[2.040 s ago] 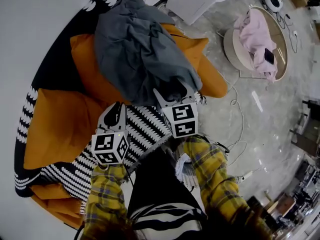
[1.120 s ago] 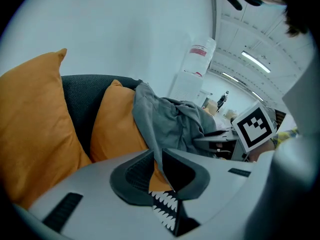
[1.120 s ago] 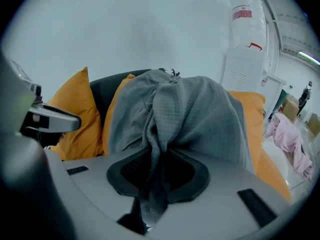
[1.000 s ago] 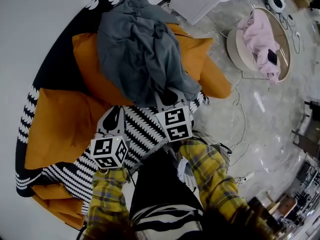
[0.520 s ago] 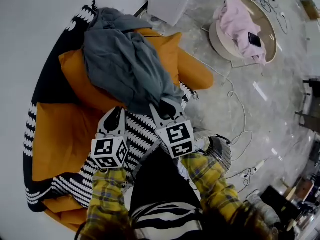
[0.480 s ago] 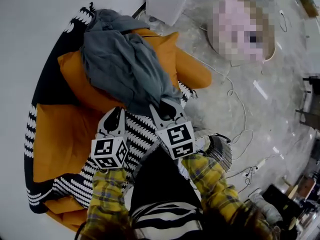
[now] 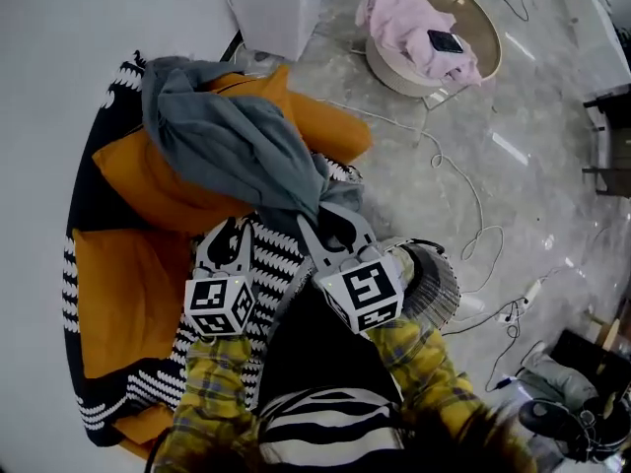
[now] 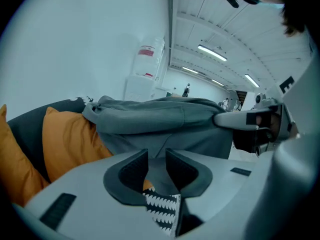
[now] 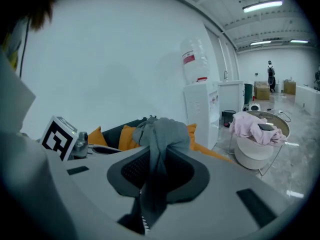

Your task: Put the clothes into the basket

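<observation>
While the right gripper is shut tight on a fold of the grey cloth mid-picture, the left gripper has just been opening a little, the cloth's edge at its gap but not pinched. This looks like the picking-up step; next the cloth needs lifting off the orange cushion and carrying to the basket, upper right.

A pale room, seen from above

We saw a plain white wall at upper left, a white water dispenser at top, grey marbled floor with loose cables at right, an orange-cushioned seat under a black-and-white throw, and ceiling strip lights.
</observation>
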{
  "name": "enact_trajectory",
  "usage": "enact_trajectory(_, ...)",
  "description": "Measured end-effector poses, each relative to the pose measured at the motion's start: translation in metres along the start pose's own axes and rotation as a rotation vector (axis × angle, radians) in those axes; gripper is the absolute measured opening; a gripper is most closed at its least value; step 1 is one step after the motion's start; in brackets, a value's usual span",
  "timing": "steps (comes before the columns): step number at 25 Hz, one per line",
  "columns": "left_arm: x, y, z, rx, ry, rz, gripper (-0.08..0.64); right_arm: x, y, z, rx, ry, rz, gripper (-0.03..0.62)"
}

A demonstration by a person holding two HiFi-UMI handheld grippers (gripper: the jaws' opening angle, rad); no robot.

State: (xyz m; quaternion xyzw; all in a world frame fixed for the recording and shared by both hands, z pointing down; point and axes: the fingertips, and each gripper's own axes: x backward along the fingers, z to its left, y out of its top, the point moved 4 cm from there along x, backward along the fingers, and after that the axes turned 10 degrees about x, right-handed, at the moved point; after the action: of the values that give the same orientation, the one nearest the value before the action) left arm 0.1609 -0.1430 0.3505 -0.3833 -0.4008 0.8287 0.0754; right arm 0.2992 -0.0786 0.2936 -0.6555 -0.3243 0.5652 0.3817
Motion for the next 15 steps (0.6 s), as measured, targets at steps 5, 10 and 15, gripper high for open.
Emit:
enact_trajectory(5, -0.006, 0.006, -0.028, -0.047, -0.039, 0.013, 0.126, 0.052, 0.018, -0.020, -0.039, -0.061, -0.075, 0.089)
enact_trajectory(10, -0.017, 0.006, -0.056, -0.088, -0.069, 0.022, 0.140, 0.107, 0.015, -0.039, -0.092, -0.118, -0.112, 0.087)
enact_trajectory(15, -0.032, 0.003, -0.091, -0.105, -0.091, 0.022, 0.178, 0.163, 0.006, -0.055, -0.122, -0.152, -0.137, 0.087)
